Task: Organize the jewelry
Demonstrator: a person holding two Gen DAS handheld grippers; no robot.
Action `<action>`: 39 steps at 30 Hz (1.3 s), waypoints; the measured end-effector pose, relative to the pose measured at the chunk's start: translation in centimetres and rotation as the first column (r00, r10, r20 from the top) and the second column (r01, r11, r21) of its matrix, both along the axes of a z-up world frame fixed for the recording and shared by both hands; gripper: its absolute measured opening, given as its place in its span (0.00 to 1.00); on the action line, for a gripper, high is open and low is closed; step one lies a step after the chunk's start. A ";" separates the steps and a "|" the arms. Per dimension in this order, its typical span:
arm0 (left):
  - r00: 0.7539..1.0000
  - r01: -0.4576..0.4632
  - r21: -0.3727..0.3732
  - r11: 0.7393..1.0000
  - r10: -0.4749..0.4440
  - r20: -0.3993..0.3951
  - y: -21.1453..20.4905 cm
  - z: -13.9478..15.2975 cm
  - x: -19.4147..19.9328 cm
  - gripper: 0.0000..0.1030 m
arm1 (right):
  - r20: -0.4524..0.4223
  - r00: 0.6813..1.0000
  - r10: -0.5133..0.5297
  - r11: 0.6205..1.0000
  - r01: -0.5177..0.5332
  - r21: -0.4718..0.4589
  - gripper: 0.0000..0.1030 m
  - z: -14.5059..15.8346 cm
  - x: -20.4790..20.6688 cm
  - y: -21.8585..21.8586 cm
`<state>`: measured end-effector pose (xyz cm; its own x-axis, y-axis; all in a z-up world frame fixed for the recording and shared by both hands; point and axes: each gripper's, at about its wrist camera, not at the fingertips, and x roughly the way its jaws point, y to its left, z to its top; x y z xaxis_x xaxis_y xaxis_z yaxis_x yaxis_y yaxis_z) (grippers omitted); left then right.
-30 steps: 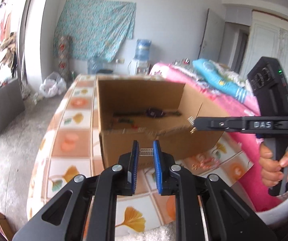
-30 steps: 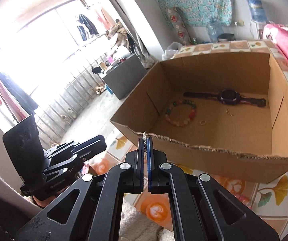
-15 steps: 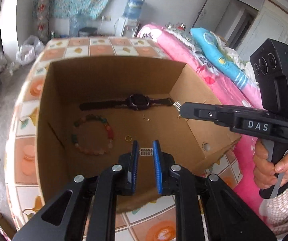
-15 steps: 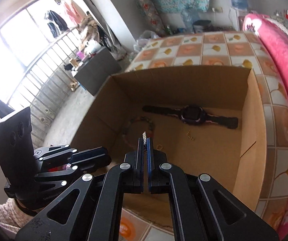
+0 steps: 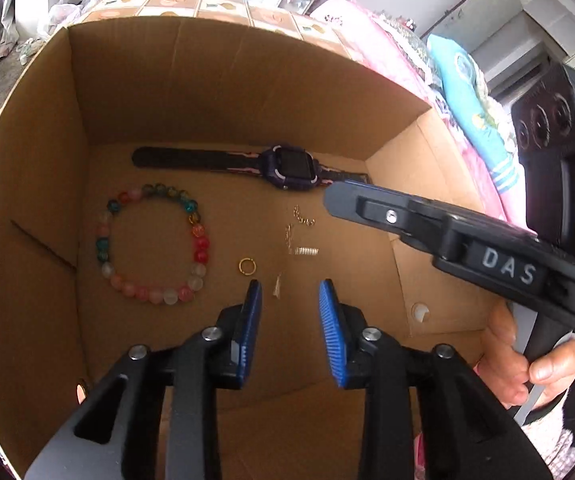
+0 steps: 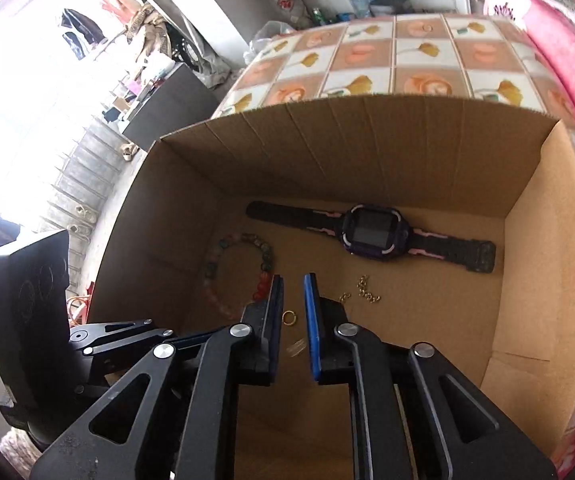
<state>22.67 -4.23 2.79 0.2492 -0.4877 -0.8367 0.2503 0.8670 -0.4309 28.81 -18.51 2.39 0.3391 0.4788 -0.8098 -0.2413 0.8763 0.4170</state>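
Left tongs point(image 5: 290, 292): jaws opening, pads clear of everything; a small silver piece point(image 5: 276, 287) shows in the gap, blurred, and whether it lies on the floor of the cardboard box point(image 5: 223, 92) cannot be told. Right tongs point(image 6: 292, 292): jaws likewise opening, nothing gripped; a pale blurred piece point(image 6: 297, 347) shows low in the gap.

All positions are given from the watch point(image 5: 287, 166), which lies flat along the box's far wall. On the near side of it, towards the tongs, lie a short gold chain point(image 5: 302, 218), a small silver spring-like coil point(image 5: 306, 251) and a gold ring point(image 5: 247, 266). The beaded bracelet point(image 5: 153, 242) lies nearer than the watch's long strap end, towards the box's left wall.

Handling assessment: the ring, coil and chain are very light, hard and smooth, likely to skid or flick out of a careless pinch; take each squarely across its middle with gentle closure. The chain is limp and will dangle. The bracelet is flexible; grip one bead. The watch is best taken by the strap beside the case.
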 end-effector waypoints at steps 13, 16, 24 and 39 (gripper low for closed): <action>0.990 -0.042 -0.068 0.997 0.051 0.133 2.5 3.3 -1.8 0.28 | 0.083 0.995 -0.049 0.998 0.045 0.054 0.15 3.4 -2.8 -2.2; 0.979 -0.035 -0.087 0.996 0.052 0.197 3.5 4.6 -3.3 0.28 | 0.115 0.992 -0.048 0.997 0.041 0.061 0.17 4.6 -4.4 -2.4; 0.920 0.057 -0.187 0.981 0.021 0.391 7.0 6.8 -10.7 0.34 | 0.218 0.976 0.012 0.990 -0.043 0.138 0.20 7.0 -10.8 -3.1; 0.926 0.143 0.066 0.987 -0.158 0.344 2.5 -1.5 -17.2 0.47 | 0.093 0.996 0.013 0.996 -0.004 -0.091 0.23 -1.4 -19.9 -2.3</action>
